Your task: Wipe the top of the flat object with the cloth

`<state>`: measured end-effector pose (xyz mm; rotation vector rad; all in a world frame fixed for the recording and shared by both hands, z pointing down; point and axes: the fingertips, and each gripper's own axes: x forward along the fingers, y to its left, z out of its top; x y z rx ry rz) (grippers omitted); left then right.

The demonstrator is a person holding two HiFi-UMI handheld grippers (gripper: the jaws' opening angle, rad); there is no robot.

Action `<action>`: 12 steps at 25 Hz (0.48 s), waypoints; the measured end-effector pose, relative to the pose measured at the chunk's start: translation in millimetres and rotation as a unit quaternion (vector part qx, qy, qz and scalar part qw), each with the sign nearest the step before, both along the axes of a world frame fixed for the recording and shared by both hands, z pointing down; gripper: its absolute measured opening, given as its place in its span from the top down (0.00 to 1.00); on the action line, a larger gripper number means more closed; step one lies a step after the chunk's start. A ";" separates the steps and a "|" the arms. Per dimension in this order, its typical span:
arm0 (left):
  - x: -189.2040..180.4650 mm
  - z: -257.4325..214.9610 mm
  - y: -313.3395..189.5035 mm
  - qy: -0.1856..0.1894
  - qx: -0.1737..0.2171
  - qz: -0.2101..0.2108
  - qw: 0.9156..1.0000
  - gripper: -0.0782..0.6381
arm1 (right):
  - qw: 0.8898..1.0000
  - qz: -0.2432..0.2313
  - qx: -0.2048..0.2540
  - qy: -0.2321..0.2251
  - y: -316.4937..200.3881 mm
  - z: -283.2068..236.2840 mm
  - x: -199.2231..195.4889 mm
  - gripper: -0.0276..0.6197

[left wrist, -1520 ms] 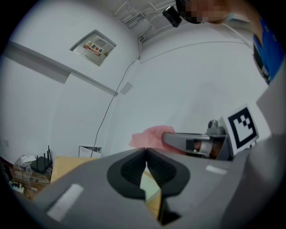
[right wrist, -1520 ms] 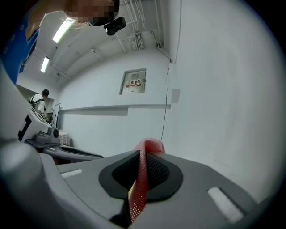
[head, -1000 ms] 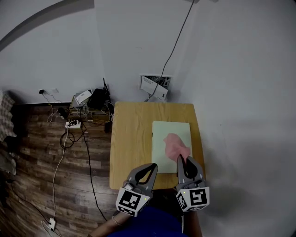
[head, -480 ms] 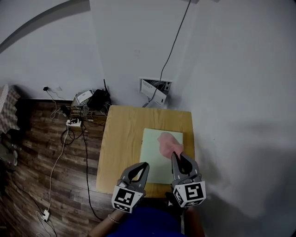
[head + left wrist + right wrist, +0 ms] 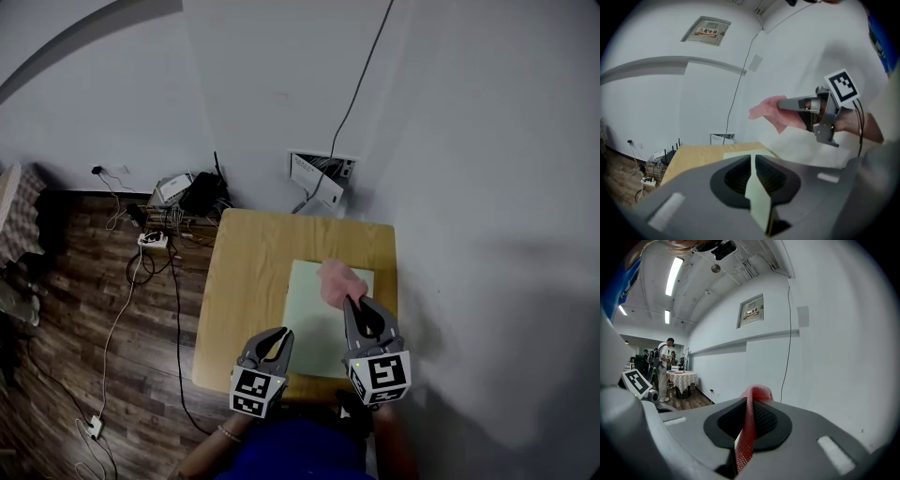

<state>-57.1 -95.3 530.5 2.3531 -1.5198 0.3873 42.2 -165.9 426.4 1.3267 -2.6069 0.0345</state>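
Observation:
A pale green flat board [image 5: 312, 323] lies on the right half of the wooden table [image 5: 248, 281]. My right gripper [image 5: 351, 304] hovers over the board, shut on a pink cloth [image 5: 336, 280] that bunches beyond its tips. The cloth [image 5: 749, 427] runs pinched between the jaws in the right gripper view. My left gripper [image 5: 284, 334] hangs near the table's front edge, left of the board. Its jaws are opening, with a slim gap and nothing between them; the left gripper [image 5: 752, 157] points along the board [image 5: 740, 153]. The right gripper [image 5: 780, 105] and cloth [image 5: 766, 110] show above.
A white wall runs close along the table's right and far sides. An open wall box [image 5: 319, 178] sits behind the table. Routers and cables [image 5: 178, 195] lie on the wood floor at left. A person [image 5: 663, 369] stands by a checked-cloth table [image 5: 682, 378] far off.
The right gripper has carried the cloth a little farther over the board. The left gripper has dropped back toward the table's front edge and its jaws have parted slightly.

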 end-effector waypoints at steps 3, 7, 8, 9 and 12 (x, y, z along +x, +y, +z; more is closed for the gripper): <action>-6.2 17.8 -4.0 0.001 -0.023 0.007 1.000 0.83 | 1.000 0.008 -0.004 0.007 -7.4 8.9 -6.5 0.93; -11.4 43.6 -10.0 0.009 -0.062 0.022 0.998 0.78 | 1.000 0.011 -0.018 0.020 -20.4 25.9 -18.8 0.93; -11.4 50.4 -11.5 0.011 -0.072 0.025 0.997 0.76 | 0.999 0.011 -0.021 0.023 -24.7 29.9 -22.0 0.93; -10.9 57.4 -12.9 0.012 -0.082 0.027 0.996 0.74 | 0.999 0.011 -0.025 0.025 -29.2 34.2 -25.0 0.93; -10.2 79.6 -15.2 0.006 -0.109 0.031 0.994 0.68 | 0.999 0.010 -0.040 0.033 -41.5 50.1 -34.4 0.93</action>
